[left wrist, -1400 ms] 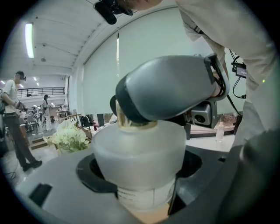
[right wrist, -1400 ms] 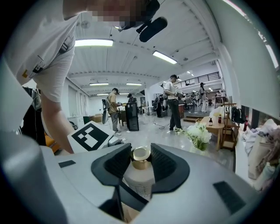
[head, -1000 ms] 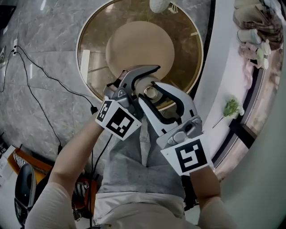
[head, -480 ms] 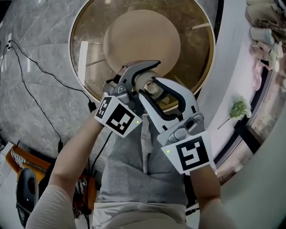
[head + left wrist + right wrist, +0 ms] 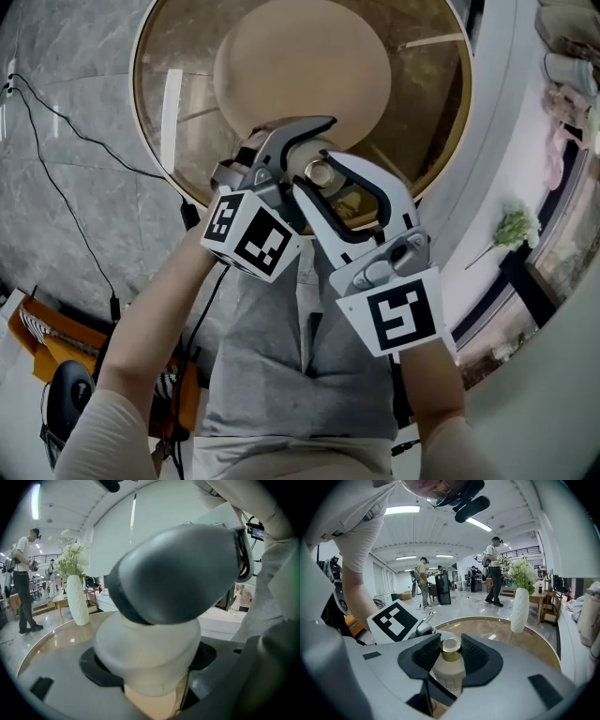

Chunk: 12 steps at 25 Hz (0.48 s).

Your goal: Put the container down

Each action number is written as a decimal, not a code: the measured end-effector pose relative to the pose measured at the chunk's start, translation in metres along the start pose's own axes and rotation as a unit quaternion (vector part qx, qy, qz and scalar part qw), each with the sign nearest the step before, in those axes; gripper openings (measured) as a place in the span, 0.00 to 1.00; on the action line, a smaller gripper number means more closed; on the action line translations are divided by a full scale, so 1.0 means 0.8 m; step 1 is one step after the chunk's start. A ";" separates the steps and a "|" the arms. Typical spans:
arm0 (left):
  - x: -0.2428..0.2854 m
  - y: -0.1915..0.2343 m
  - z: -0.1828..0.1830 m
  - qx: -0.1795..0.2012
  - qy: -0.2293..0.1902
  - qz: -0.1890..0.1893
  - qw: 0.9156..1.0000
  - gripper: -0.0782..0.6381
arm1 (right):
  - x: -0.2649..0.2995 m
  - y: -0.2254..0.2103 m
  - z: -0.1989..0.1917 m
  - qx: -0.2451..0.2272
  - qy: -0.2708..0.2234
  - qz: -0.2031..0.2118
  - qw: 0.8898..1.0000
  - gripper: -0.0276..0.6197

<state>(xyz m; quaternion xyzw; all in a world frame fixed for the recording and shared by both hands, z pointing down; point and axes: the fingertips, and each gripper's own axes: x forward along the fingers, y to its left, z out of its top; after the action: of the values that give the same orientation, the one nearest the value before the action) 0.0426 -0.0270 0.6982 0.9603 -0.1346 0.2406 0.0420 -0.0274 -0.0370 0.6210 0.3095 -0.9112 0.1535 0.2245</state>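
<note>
You have the container (image 5: 448,679) in both grippers. Your right gripper (image 5: 451,654) is clamped on its neck at the gold cap (image 5: 451,645), and your left gripper (image 5: 149,662) is closed around the pale body lower down. The container hangs upright over the near edge of the round glass tabletop (image 5: 427,103). No view shows its base, so you can't tell whether it touches. By my reading it isn't set down yet: seat it on the glass, then release both grips and pull clear.
</note>
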 end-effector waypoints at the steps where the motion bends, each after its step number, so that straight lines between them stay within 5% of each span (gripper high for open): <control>1: 0.000 -0.002 -0.004 -0.007 0.007 -0.002 1.000 0.60 | 0.001 0.001 -0.003 0.002 -0.002 0.003 1.000 0.25; 12: 0.009 -0.011 -0.040 -0.038 0.064 -0.021 0.997 0.60 | 0.014 0.002 -0.032 -0.007 -0.008 0.020 1.000 0.25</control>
<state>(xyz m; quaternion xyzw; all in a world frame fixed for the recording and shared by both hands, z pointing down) 0.0365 -0.0159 0.7296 0.9431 -0.1208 0.2956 0.0923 -0.0282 -0.0304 0.6480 0.2910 -0.9200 0.1491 0.2163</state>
